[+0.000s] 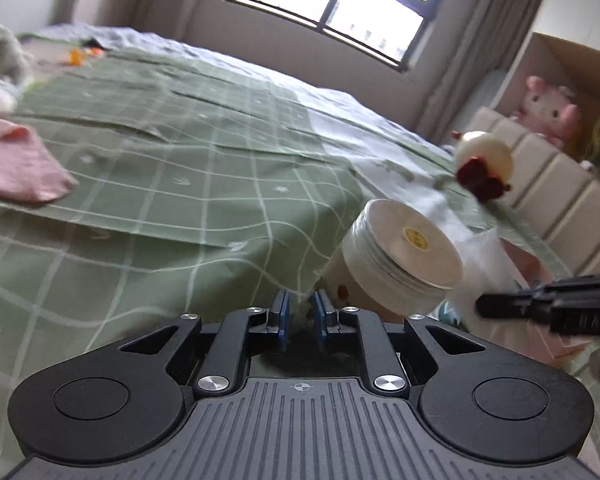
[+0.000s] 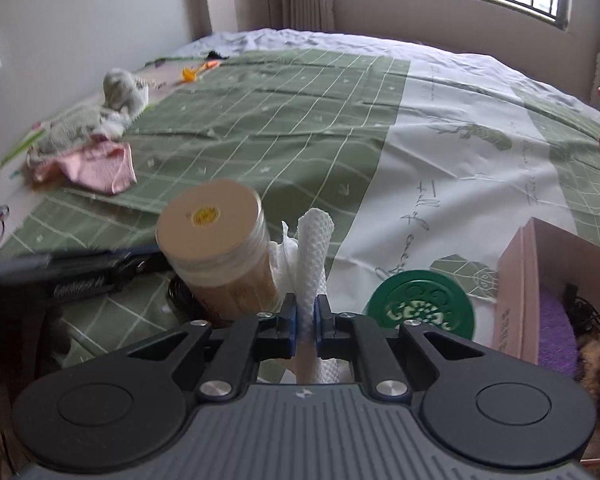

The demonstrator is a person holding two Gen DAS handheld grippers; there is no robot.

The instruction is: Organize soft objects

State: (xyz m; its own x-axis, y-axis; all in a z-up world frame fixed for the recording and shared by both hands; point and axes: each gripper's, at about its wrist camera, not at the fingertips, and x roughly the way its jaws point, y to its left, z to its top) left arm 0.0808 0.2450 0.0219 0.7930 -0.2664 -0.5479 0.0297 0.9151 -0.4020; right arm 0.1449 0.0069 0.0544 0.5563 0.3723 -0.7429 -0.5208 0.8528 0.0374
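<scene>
Right wrist view: right gripper [image 2: 307,316] clamps a white paper towel [image 2: 313,248] just beside the jar [image 2: 216,248]; left gripper [image 1: 300,312] nearly closed, empty, near that jar.

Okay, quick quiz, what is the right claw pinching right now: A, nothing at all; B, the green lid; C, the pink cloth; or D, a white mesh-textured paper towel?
D: in the right wrist view the right claw is shut on the white mesh-textured paper towel, which stands up between its blue pads.
</scene>
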